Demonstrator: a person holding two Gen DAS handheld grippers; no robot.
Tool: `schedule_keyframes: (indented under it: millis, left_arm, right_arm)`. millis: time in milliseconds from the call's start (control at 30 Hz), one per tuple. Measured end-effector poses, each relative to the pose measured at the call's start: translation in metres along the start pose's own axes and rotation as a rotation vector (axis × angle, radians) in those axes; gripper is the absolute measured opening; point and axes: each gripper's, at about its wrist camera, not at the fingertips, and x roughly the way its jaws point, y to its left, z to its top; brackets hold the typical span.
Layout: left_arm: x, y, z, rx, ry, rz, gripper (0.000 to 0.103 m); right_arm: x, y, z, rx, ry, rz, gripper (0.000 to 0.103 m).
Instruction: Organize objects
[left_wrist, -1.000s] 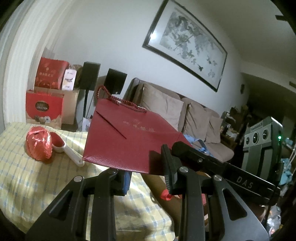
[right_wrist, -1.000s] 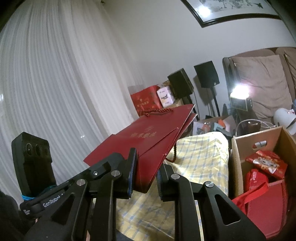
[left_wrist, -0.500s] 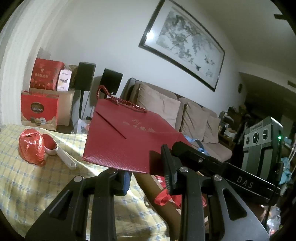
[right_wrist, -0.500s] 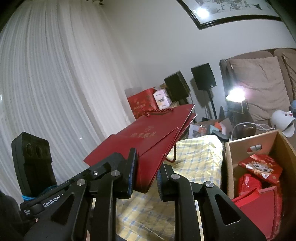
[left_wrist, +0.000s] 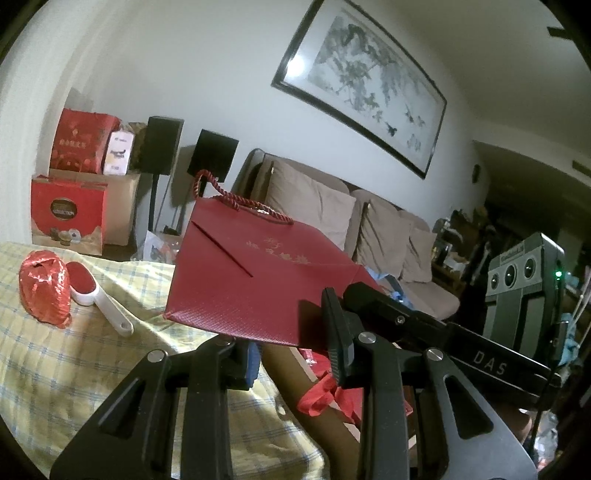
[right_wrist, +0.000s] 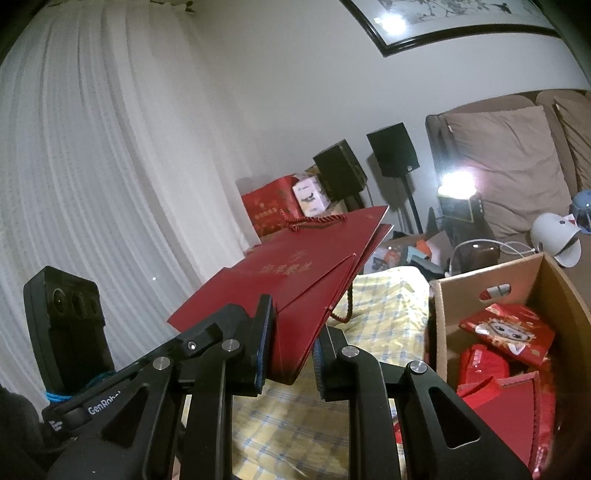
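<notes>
Pinching a flat red gift bag (left_wrist: 255, 280) from two sides, I hold it clear above the tabletop (left_wrist: 44, 362) with its yellow checked cloth. My left fingers (left_wrist: 291, 347) stand only narrowly apart and close on the bag's near bottom edge, though the left pad is hidden under the paper, so I see the grip mostly from the right pad against it. My right fingers (right_wrist: 291, 350) are nearly together and squeeze a folded corner of the same bag (right_wrist: 295, 280), which juts up and away between the pads. My left camera alone shows a ball of red ribbon (left_wrist: 44, 288) lying on the cloth, touching a white scoop (left_wrist: 99, 299) with a red bowl, and the bag's cord handle (left_wrist: 240, 199) arching up at its far edge. My right camera alone shows the cardboard box (right_wrist: 491, 280) just beside the tabletop, open at the top, with red packets (right_wrist: 506, 332) inside; its right part is cut off by the frame. The gold lettering on the bag is too small to read, and what lies under the bag is hidden in both views.
</notes>
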Motion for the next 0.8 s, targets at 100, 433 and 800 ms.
schedule_keyframes:
  millis: [100, 433, 800]
  left_arm:
    - [0.006, -0.001, -0.001, -0.005, 0.010, -0.007, 0.028]
    - [0.024, -0.012, -0.001, -0.010, 0.032, -0.041, 0.028]
    - [0.050, -0.027, 0.001, -0.005, 0.050, -0.083, 0.028]
  right_arm:
    - [-0.001, -0.005, 0.001, 0.003, 0.006, -0.010, 0.019]
    - [-0.008, -0.023, 0.006, 0.025, 0.003, -0.040, 0.019]
    - [-0.021, -0.048, 0.011, 0.059, -0.028, -0.081, 0.019]
